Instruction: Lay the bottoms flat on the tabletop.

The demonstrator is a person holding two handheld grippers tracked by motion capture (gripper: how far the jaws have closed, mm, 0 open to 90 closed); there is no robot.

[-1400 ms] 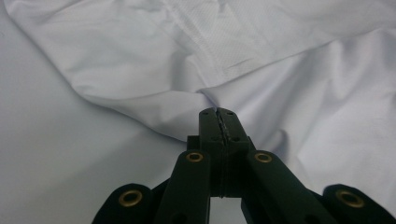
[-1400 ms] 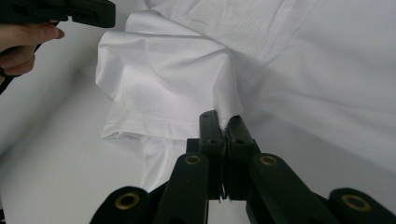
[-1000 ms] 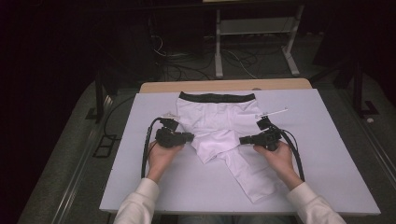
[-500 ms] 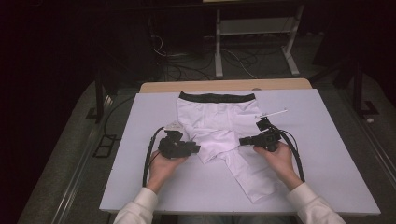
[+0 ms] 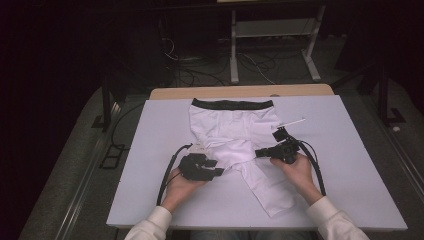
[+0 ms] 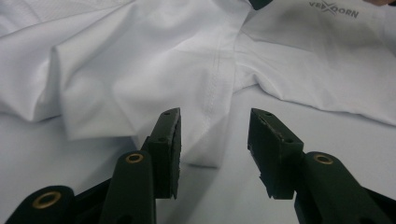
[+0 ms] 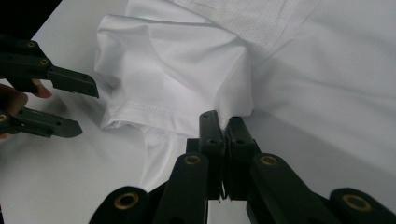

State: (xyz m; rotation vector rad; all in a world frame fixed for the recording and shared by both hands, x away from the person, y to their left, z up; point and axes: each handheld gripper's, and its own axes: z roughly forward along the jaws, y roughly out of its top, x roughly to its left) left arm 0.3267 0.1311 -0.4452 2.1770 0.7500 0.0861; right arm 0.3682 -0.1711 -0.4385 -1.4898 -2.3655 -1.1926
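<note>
White shorts [image 5: 235, 125] with a black waistband [image 5: 232, 104] lie flat on the white table top [image 5: 350, 150]. Their left leg is folded in over the middle. My left gripper [image 5: 218, 167] rests low at that fold's near corner. Its jaws have just been opening and stand apart [image 6: 215, 135], with the corner of the cloth [image 6: 140, 70] between them and untouched by the pads. My right gripper [image 5: 257, 152] is shut on a pinch of the folded fabric [image 7: 177, 60], fingertips together [image 7: 226, 122]. The left gripper [image 7: 86, 109] shows open at the left of the right gripper view.
A thin white stick [image 5: 292, 121] lies beside the shorts' right hip. A wooden edge [image 5: 240, 91] runs along the back of the table. Beyond it are metal legs and cables [image 5: 250, 60] on a dark floor. A printed logo [image 6: 334, 9] marks the fabric.
My left gripper has slid toward the near edge and slightly right, and sunk lower. Its jaws have opened and let go of the folded leg. The right gripper has stayed put.
</note>
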